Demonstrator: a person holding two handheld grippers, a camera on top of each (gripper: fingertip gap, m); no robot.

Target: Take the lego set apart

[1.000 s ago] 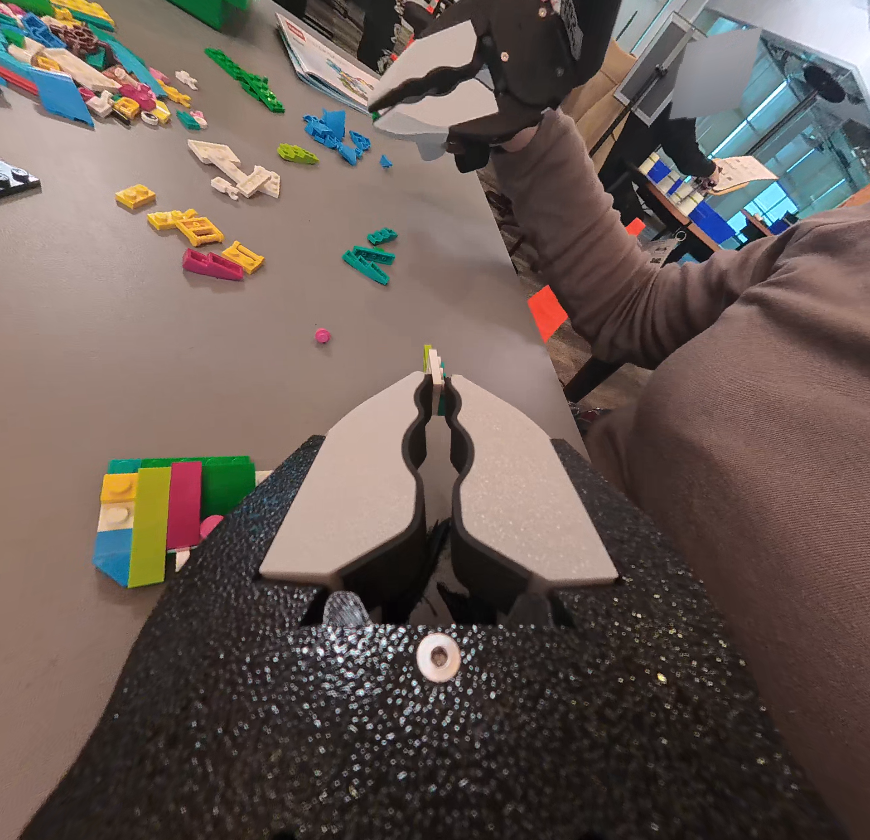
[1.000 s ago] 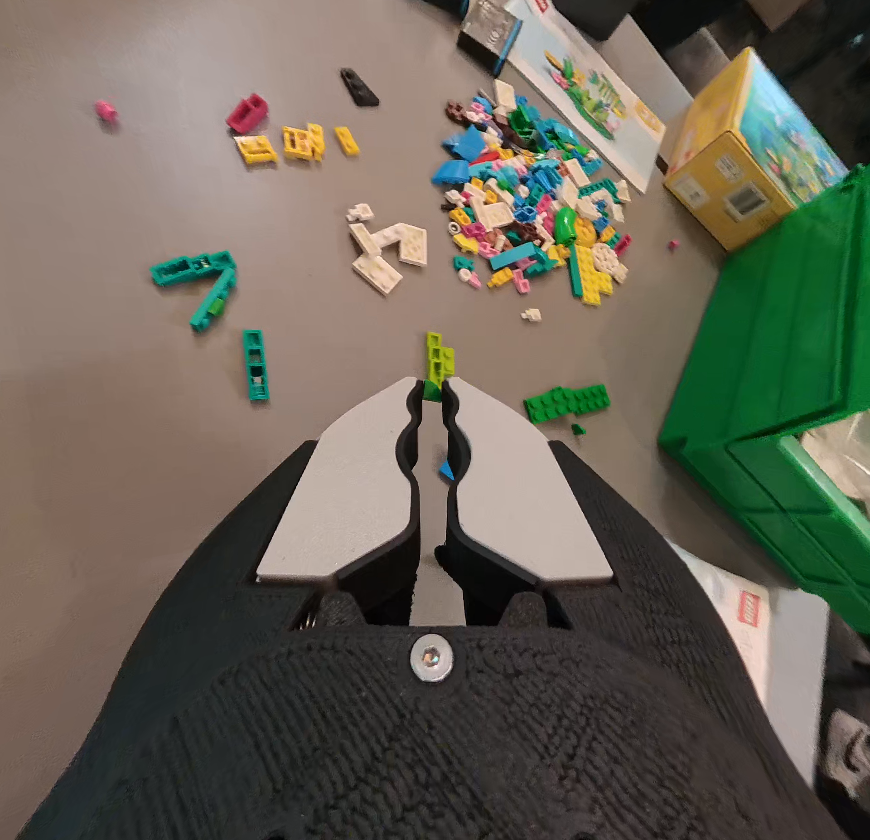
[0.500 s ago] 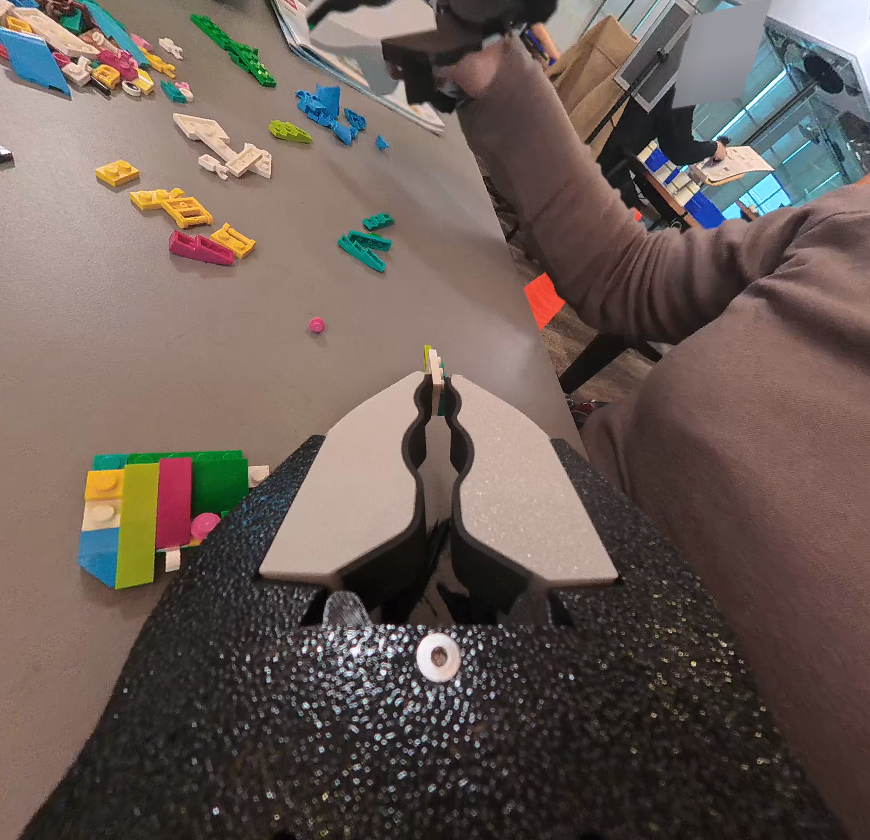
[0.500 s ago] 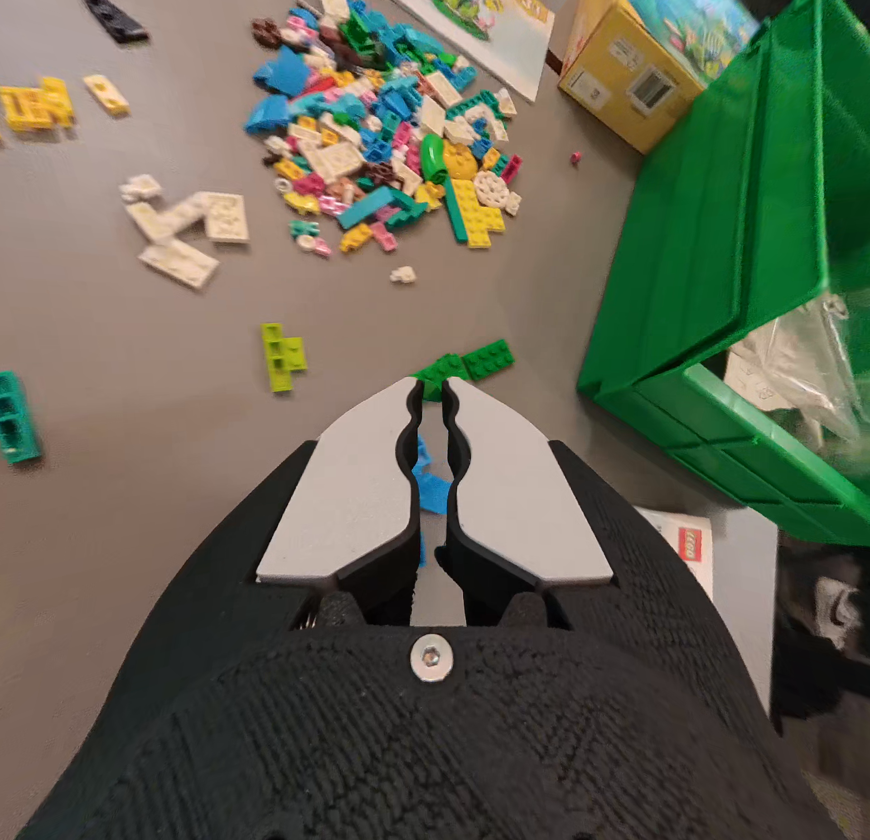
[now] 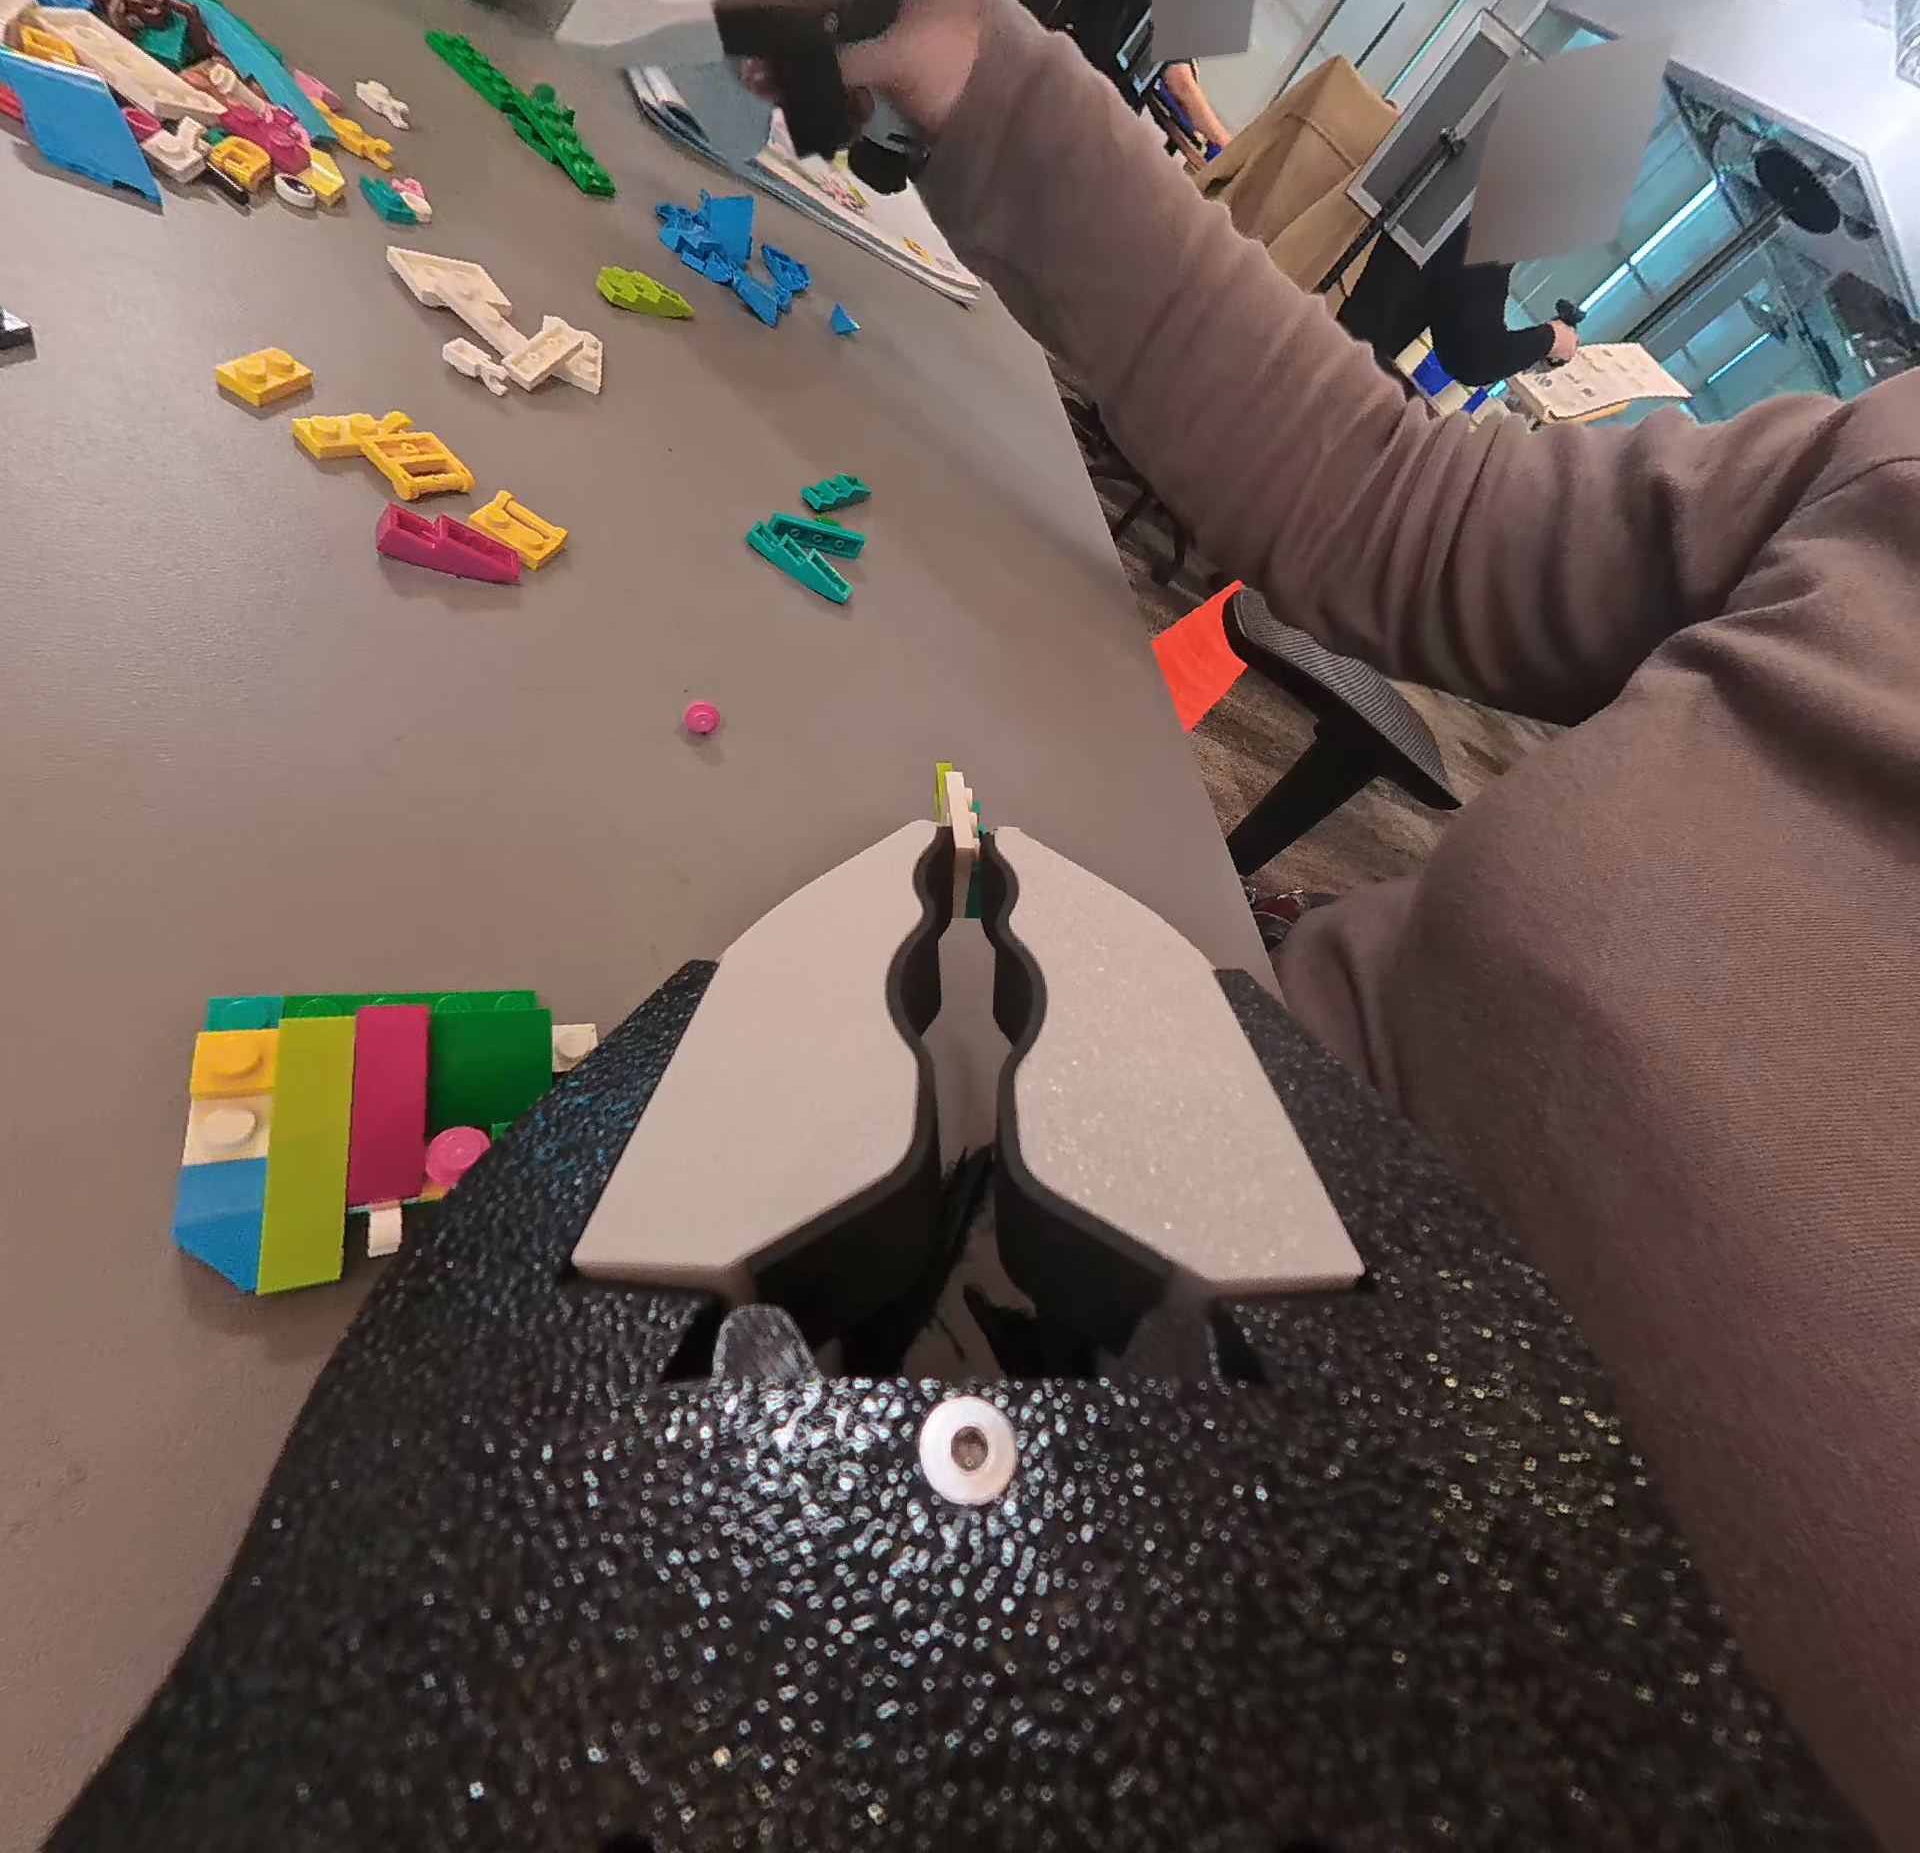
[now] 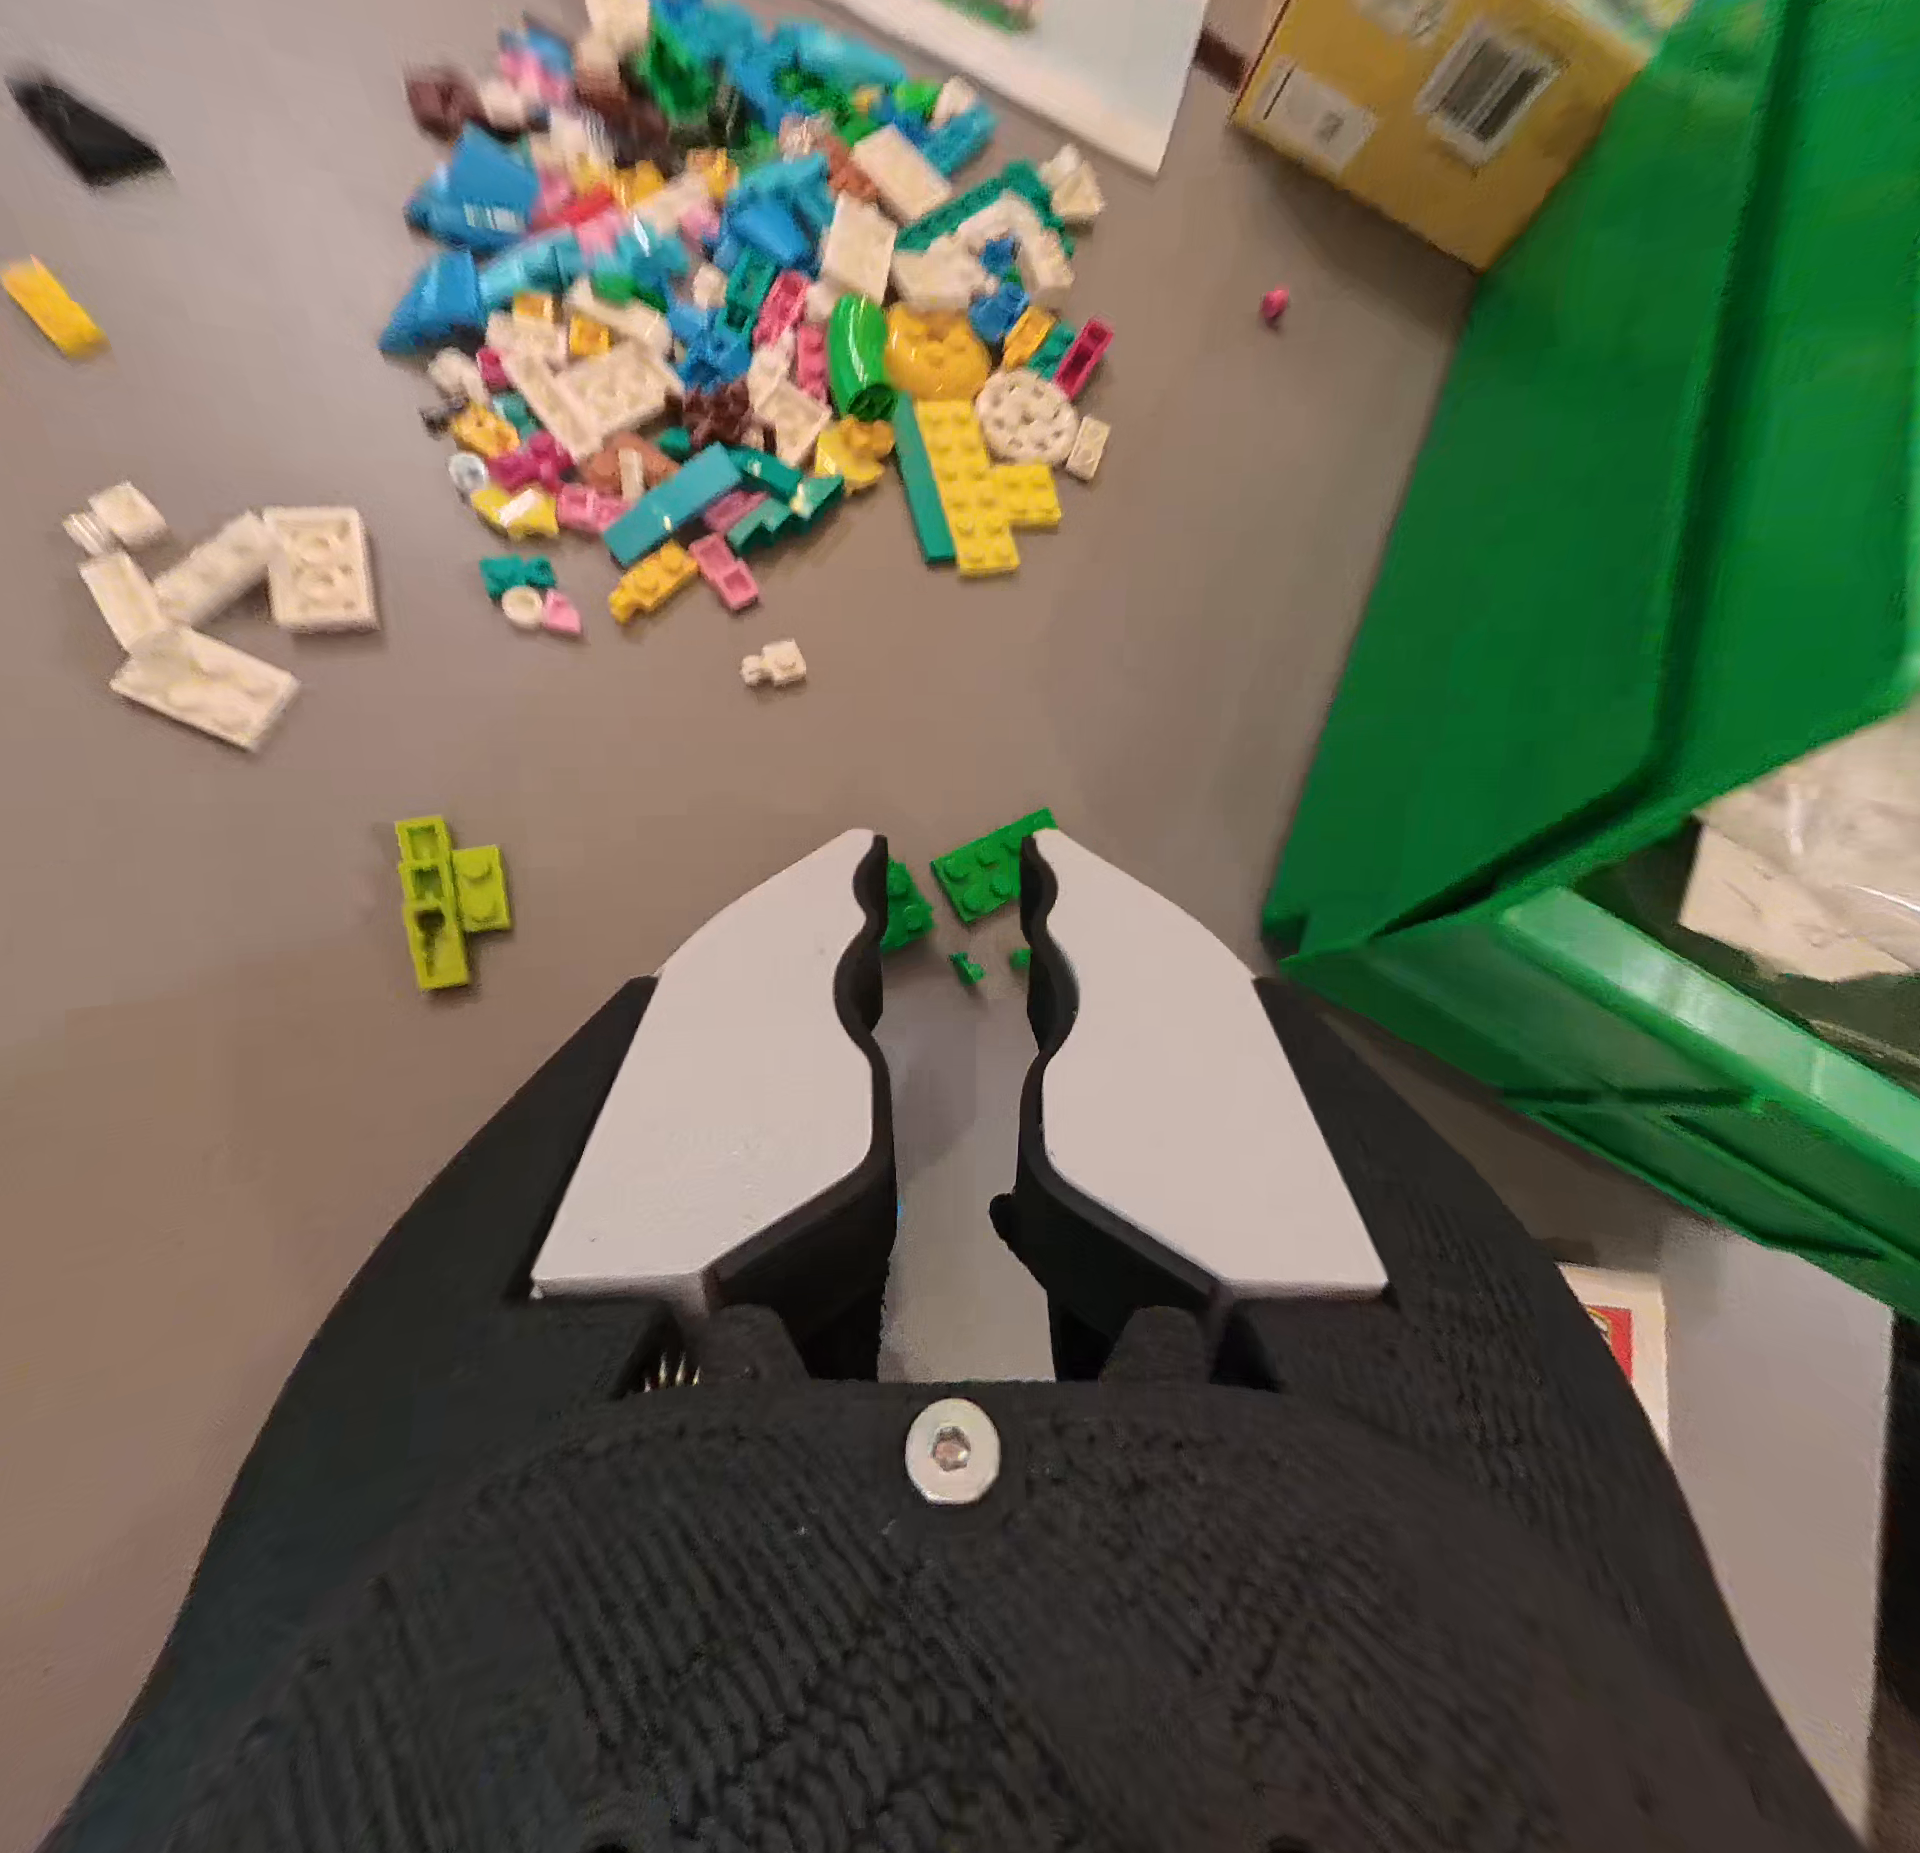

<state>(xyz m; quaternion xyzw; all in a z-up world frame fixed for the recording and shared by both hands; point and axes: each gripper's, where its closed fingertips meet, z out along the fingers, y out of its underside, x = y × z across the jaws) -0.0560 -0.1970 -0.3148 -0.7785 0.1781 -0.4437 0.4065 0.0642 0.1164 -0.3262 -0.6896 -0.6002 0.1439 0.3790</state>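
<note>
Left gripper (image 5: 968, 839) clenched on a small stack of plates (image 5: 958, 811) — white, lime, apparently teal. Right gripper (image 6: 951, 853) released, empty, above green plates (image 6: 982, 873) at 12 o'clock — loose brick pile (image 6: 727, 349) at 11.

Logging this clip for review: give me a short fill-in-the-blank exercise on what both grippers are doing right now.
1. The left gripper is shut on a thin stack of ____ plates.
2. The right gripper has its jaws ____ and holds nothing.
3. Below the right gripper's tips lie dark ____ plates.
4. The big bin is ____.

Answers: lego; open; green; green
</note>
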